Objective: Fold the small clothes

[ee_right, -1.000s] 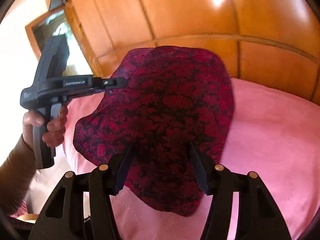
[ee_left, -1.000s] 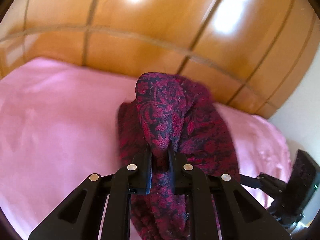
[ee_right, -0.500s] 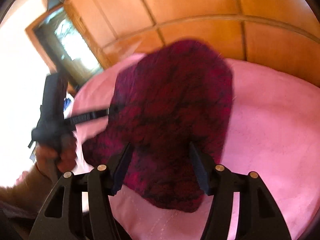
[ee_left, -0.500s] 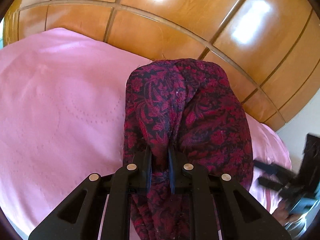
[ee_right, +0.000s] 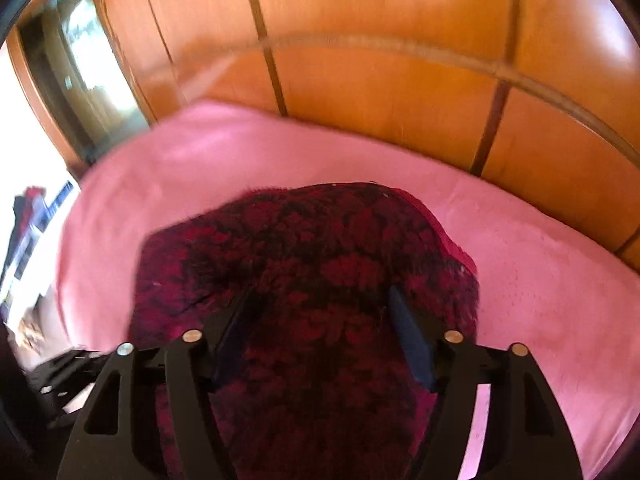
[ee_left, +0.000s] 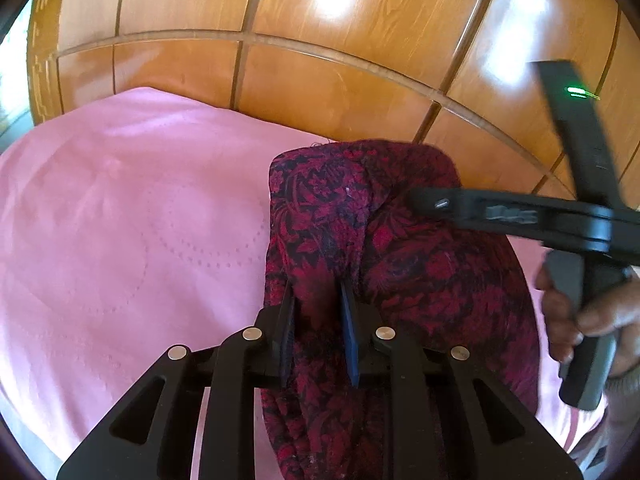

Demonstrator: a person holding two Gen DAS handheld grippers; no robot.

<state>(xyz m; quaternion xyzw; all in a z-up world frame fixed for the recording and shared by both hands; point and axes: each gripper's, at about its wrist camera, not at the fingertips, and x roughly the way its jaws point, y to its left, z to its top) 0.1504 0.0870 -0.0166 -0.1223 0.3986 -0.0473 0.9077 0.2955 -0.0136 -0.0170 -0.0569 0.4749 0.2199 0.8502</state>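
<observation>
A pink bedsheet [ee_left: 120,216] covers the bed, backed by a glossy wooden headboard [ee_left: 320,80] of panelled orange-brown wood. On the sheet lies the task's piece, a dark red floral garment [ee_left: 400,248], bunched into a raised ridge near the headboard edge, with bare sheet wide open on its left in the left wrist view.

The left gripper [ee_left: 316,296] points steeply down over the near part of the garment; its jaws are opening, a fold of the cloth standing between them, and the pads look to have little or no press on it.

The right gripper [ee_right: 320,304] also angles down over the same garment [ee_right: 312,264]; its jaws are opening and stand wide, cloth beneath and between them but not pinched. In the left wrist view that tool reaches in from the right, its tip over the garment's upper fold, carried by a hand [ee_left: 580,312] wrapped round the handle. The right wrist view is blurred.
</observation>
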